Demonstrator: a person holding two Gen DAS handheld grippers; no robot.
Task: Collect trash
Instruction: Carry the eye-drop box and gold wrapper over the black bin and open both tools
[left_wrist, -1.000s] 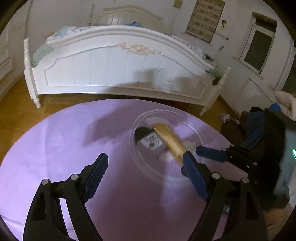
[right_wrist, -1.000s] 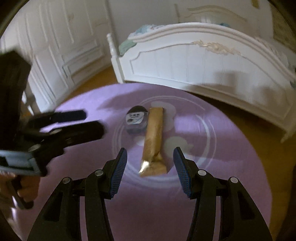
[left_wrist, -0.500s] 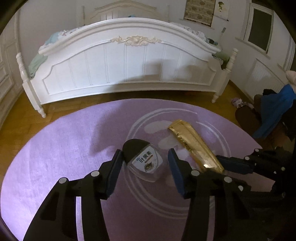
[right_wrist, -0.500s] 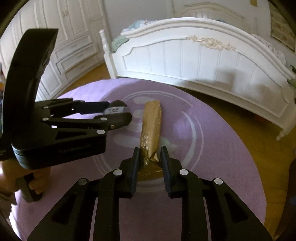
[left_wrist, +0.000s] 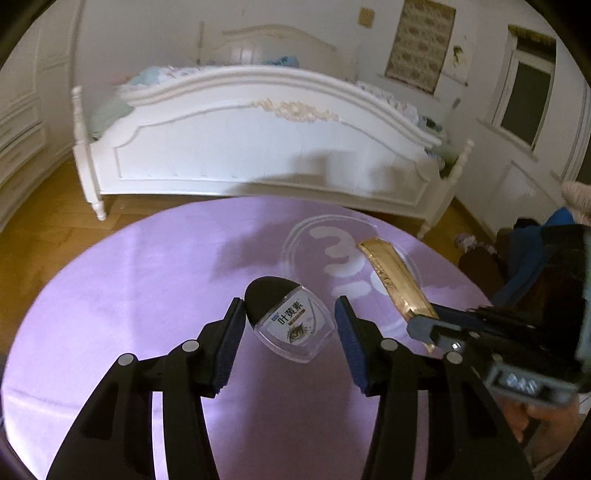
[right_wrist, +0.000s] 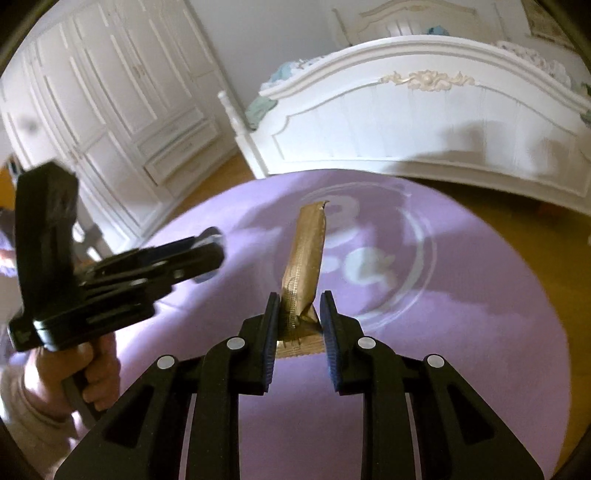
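My left gripper (left_wrist: 290, 314) is shut on a small clear plastic package with a black cap and a printed label (left_wrist: 291, 321), held above the round purple rug (left_wrist: 147, 295). My right gripper (right_wrist: 298, 306) is shut on the near end of a long gold foil wrapper (right_wrist: 304, 254), lifted off the rug and pointing away from me. The wrapper also shows in the left wrist view (left_wrist: 395, 277), with the right gripper (left_wrist: 424, 325) clamped on its end. The left gripper (right_wrist: 210, 254) appears at the left of the right wrist view.
A white bed footboard (left_wrist: 258, 147) stands beyond the rug. White wardrobes (right_wrist: 110, 92) line the left wall. Wooden floor (left_wrist: 44, 229) surrounds the rug. Dark clothing and the person's body (left_wrist: 535, 258) are at the right.
Both grippers have risen from the rug with their items: the left lifted the plastic package, the right lifted the gold wrapper, which now tilts up off the rug.
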